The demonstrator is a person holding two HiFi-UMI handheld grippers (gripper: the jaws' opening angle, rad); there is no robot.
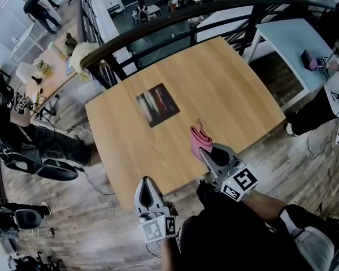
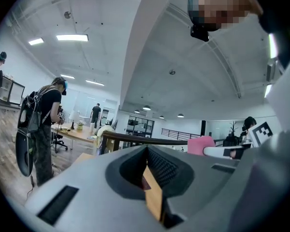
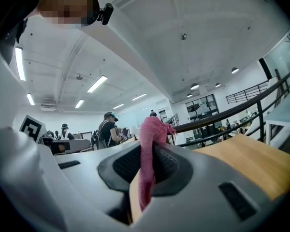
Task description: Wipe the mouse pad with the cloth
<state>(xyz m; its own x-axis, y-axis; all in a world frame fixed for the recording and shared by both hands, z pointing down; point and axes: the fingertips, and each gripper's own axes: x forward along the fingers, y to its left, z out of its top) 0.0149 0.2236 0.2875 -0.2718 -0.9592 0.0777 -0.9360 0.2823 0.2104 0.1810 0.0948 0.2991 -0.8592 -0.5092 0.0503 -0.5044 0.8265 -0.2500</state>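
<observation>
A dark mouse pad (image 1: pixel 157 104) with reddish streaks lies on the wooden table (image 1: pixel 226 83), left of its middle. My right gripper (image 1: pixel 205 152) is shut on a folded pink cloth (image 1: pixel 199 139), held above the table's near edge, apart from the pad. In the right gripper view the pink cloth (image 3: pixel 149 158) stands pinched between the jaws. My left gripper (image 1: pixel 146 188) hangs off the table's near edge, lower left of the right one; in the left gripper view its jaws stand together with nothing between them, and the cloth (image 2: pixel 201 144) shows at the right.
A black railing (image 1: pixel 175 21) runs behind the table's far edge. A light blue table (image 1: pixel 294 38) stands at the right with a person (image 1: pixel 327 95) beside it. Another person (image 1: pixel 22 134) sits at the left among cables on the wooden floor.
</observation>
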